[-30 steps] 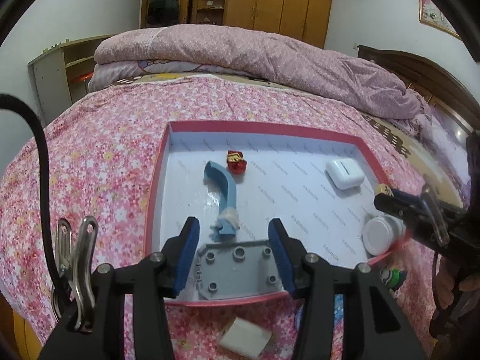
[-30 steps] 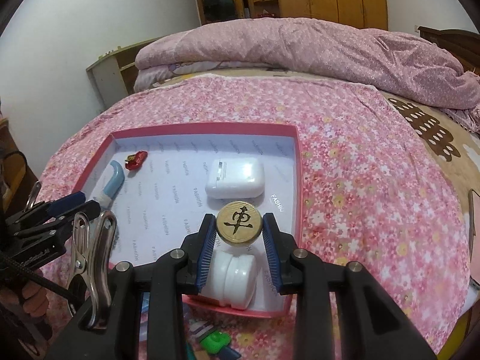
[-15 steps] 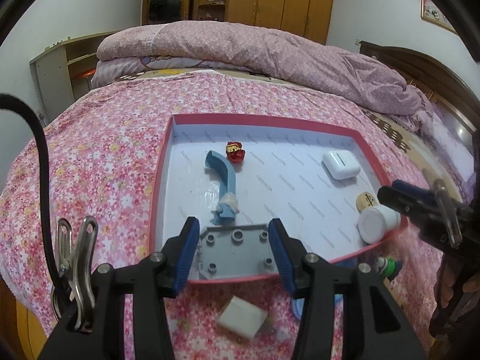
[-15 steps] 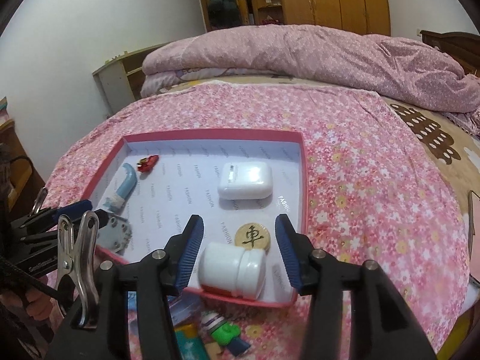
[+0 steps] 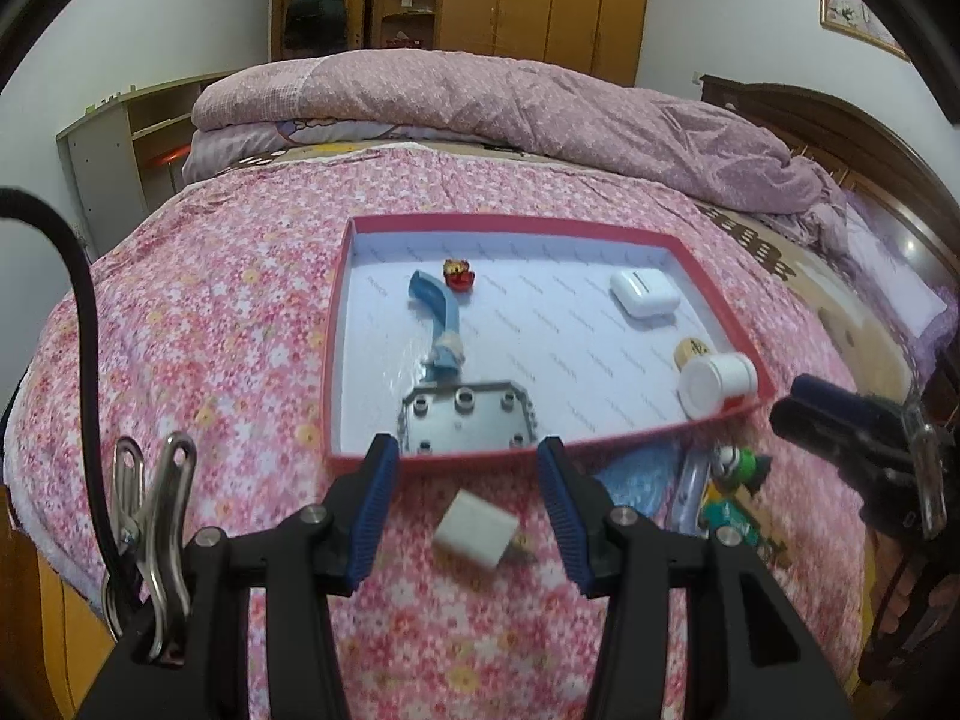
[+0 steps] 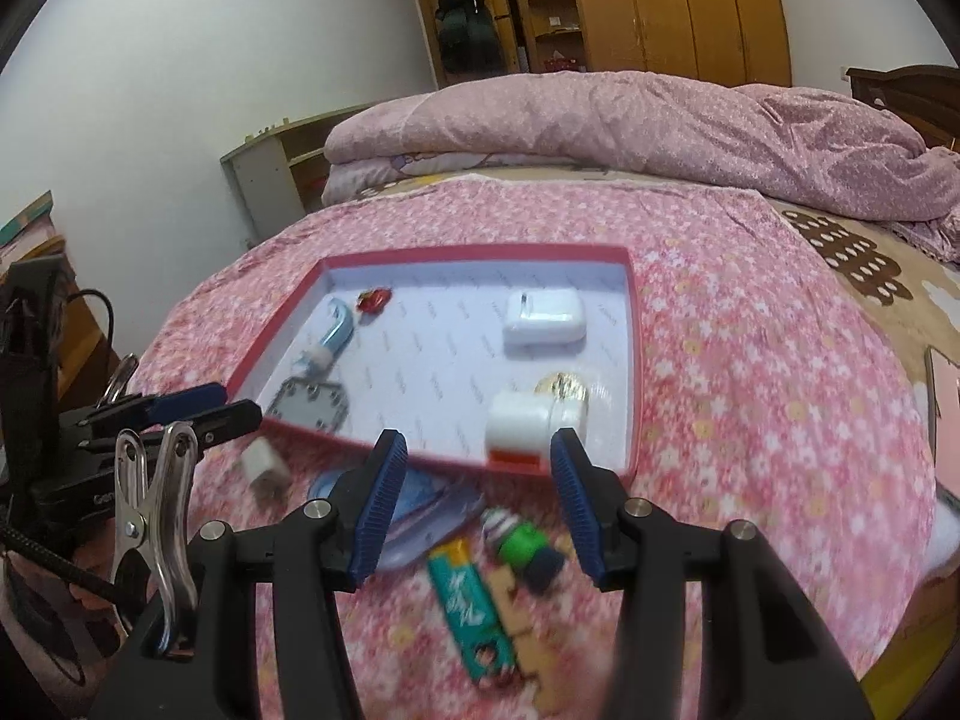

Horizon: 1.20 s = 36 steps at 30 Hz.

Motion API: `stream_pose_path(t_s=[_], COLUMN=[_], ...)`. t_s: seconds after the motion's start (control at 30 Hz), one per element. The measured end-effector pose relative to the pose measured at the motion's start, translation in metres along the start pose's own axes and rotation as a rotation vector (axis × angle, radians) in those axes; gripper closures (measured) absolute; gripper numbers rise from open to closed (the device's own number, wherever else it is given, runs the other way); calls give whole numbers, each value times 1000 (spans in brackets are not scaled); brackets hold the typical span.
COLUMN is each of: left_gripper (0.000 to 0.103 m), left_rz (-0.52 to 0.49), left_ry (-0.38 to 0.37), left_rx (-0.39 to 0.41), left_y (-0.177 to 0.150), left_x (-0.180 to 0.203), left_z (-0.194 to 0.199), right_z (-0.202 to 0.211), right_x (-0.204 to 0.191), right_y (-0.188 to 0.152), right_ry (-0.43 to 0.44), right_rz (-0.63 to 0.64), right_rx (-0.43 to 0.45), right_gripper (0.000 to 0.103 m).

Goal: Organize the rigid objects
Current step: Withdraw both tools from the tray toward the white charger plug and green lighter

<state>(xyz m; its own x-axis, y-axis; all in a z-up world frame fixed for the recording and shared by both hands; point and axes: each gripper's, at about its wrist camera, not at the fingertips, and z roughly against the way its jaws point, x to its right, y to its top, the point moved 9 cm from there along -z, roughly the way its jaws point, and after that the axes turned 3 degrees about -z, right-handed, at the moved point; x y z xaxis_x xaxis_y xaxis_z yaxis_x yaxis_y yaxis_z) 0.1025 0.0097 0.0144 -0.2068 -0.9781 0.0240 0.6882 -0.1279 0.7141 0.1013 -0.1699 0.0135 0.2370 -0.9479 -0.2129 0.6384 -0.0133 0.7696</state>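
Note:
A red-rimmed tray lies on the pink floral bed. It holds a grey plate, a blue curved piece, a small red toy, a white case, a wooden chess disc and a white jar. My left gripper is open and empty above a white cube on the bed, before the tray. My right gripper is open and empty, near the tray's front edge.
Loose on the bed in front of the tray lie a green toy figure, a teal lighter, a blue plastic dish and the white cube. A folded pink quilt lies at the far end.
My right gripper has opened and left the chess disc in the tray beside the jar. Both grippers have drawn back from the tray toward the front of the bed.

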Motion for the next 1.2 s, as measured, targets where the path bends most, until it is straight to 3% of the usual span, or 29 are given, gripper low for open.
stream_pose_path(t_s=[0.43,0.8,1.2], left_gripper=[52,47,44], left_rz=[20,73,34], left_ry=[-11,-96,-45], left_rx=[-86,-85,-36], left_y=[-38,-43,-37], left_x=[-1,4,11], left_z=[-15,-24,-34], right_z=[20,15,6], right_x=[-5,-16,-11], right_y=[-54,-87,-94], right_ry=[-37,-4,-8], right_rz=[51,88,69], right_rx=[-34,-92,-113], right_gripper=[52,52,52])
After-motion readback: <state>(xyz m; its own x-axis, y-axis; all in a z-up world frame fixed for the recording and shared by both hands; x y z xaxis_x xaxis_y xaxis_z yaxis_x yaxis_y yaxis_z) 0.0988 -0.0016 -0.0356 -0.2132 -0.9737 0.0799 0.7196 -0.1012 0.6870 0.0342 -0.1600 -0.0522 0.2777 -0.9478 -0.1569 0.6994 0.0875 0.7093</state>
